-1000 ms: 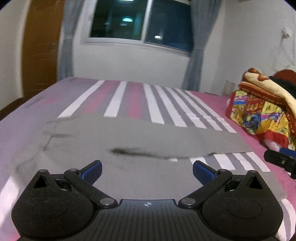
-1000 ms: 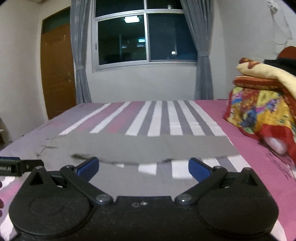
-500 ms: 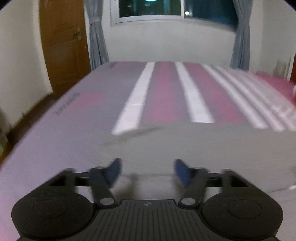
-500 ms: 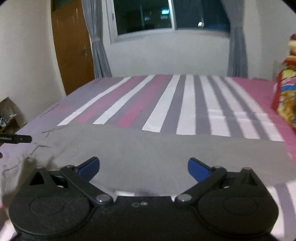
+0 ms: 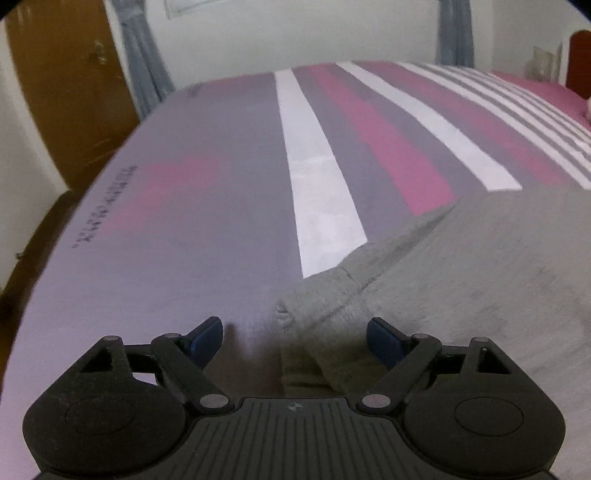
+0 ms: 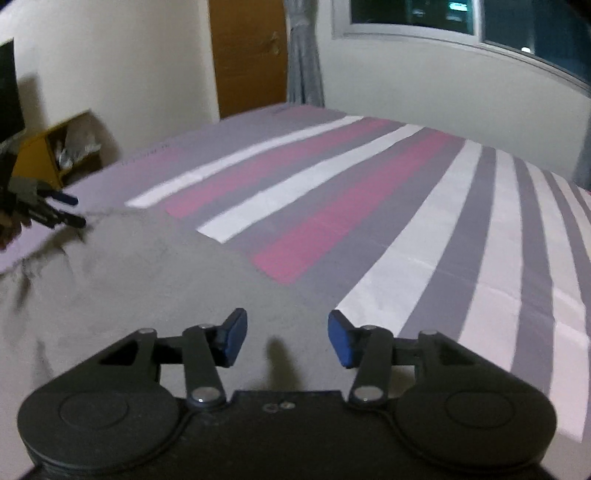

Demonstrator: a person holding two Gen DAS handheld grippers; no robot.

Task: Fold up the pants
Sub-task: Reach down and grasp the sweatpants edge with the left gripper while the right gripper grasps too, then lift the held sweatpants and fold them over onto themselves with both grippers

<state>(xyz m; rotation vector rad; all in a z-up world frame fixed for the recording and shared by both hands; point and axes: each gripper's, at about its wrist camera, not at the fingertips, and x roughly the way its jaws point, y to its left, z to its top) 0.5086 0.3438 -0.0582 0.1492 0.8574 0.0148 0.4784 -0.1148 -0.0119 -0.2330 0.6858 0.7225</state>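
Note:
Grey pants point(image 5: 480, 280) lie flat on the striped bed; in the right wrist view the pants point(image 6: 129, 280) fill the lower left. My left gripper point(image 5: 295, 338) is open, low over the pants' waistband corner, which lies between its blue fingertips point(image 5: 207, 338). My right gripper point(image 6: 287, 338) is open and empty, just above the pants' far edge. The left gripper also shows in the right wrist view point(image 6: 62, 210) at the far left, at the pants' end.
The bed sheet point(image 5: 321, 192) has pink, grey and white stripes; its left edge drops to the floor. A brown door point(image 6: 247, 55), a window point(image 6: 461, 18) and a yellow box point(image 6: 55, 155) stand beyond the bed.
Both grippers have swung left and dropped closer to the pants. The left gripper's fingers have opened wider than half a second ago; the right gripper's fingers have narrowed. The blanket pile has left view.

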